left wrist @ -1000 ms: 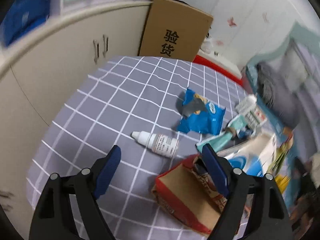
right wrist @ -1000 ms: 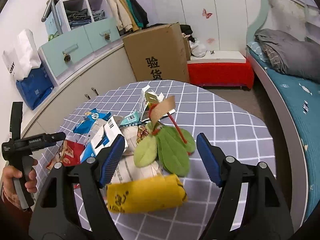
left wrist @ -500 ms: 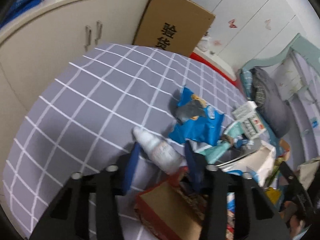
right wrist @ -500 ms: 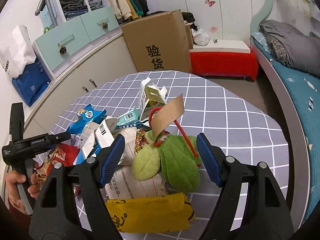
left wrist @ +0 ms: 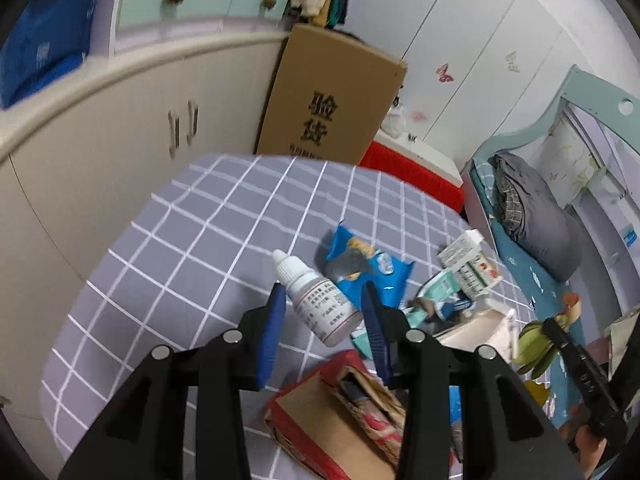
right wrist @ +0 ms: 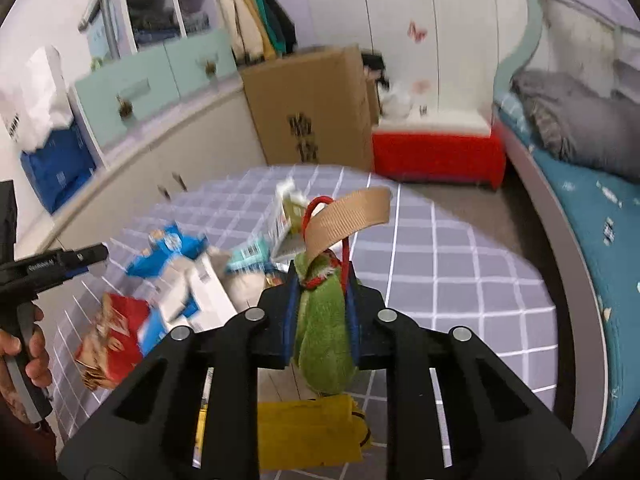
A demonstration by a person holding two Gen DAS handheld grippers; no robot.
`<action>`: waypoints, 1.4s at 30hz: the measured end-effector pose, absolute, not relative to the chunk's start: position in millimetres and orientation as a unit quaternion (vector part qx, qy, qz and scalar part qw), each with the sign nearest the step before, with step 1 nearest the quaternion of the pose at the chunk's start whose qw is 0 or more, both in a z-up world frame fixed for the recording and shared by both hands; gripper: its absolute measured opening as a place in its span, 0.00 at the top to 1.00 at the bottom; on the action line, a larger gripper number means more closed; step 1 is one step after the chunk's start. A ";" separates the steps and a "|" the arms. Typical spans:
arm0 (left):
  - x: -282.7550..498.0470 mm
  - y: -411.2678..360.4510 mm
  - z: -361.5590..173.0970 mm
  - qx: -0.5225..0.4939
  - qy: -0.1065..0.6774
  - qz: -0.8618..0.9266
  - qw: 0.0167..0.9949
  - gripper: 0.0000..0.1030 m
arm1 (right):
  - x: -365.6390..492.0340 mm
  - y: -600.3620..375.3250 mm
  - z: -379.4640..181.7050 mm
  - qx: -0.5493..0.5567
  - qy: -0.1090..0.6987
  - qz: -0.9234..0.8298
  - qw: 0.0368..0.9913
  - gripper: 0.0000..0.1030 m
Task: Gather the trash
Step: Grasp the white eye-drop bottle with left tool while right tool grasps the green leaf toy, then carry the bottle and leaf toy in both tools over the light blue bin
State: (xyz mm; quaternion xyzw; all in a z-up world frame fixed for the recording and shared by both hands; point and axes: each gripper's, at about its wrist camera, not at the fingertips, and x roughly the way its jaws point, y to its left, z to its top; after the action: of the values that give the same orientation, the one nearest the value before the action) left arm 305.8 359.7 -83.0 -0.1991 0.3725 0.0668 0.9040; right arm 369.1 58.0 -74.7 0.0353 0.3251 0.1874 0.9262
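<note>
- My left gripper (left wrist: pixel 324 300) has closed on the small white dropper bottle (left wrist: pixel 316 300), which a second ago lay loose ahead of its wide jaws; it now looks lifted off the checked tablecloth (left wrist: pixel 192 240).
- Its label print is too small to read.
- My right gripper (right wrist: pixel 320 296) has just squeezed shut on the green plush leaf (right wrist: pixel 322 320), tan strap sticking up ahead.
- Both pieces look ready to carry off.
- The cardboard box (left wrist: pixel 332 100) beyond reads "验货".

Smooth white plastic dropper bottle (left wrist: pixel 316 300); fuzzy green plush leaf toy (right wrist: pixel 322 320); matt checked tablecloth (left wrist: pixel 208 216).
</note>
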 end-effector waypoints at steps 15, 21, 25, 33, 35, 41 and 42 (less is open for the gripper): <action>248.4 208.4 -28.6 -0.074 0.335 -0.032 0.939 0.63 | 273.4 -0.2 -25.8 0.076 0.245 0.221 0.941 0.80; 229.4 128.0 -30.7 -0.026 0.338 -0.093 0.936 0.63 | 242.8 -40.6 -35.9 0.102 0.255 0.203 0.940 0.80; 218.1 82.1 -35.8 -0.007 0.343 -0.127 0.931 0.63 | 223.0 -74.1 -43.6 0.114 0.257 0.185 0.942 0.80; 203.8 -17.3 -61.8 0.048 0.364 -0.192 0.910 0.63 | 184.4 -162.0 -77.5 0.157 0.267 0.129 0.942 0.80; 202.0 -42.7 -70.9 0.055 0.371 -0.211 0.903 0.63 | 175.7 -184.1 -89.0 0.169 0.270 0.111 0.941 0.80; 197.3 -124.5 -115.1 0.083 0.404 -0.270 0.870 0.63 | 156.0 -253.2 -140.1 0.194 0.307 0.036 0.931 0.80; 199.4 -138.7 -127.7 0.085 0.414 -0.280 0.862 0.63 | 154.4 -262.3 -149.5 0.201 0.314 0.026 0.927 0.80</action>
State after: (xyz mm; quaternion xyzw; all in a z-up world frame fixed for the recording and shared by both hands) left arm 199.4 -138.7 -127.7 0.0852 0.4139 -0.2801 0.8620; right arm 154.4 -262.3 -149.5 0.2010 0.3144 0.0257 0.9274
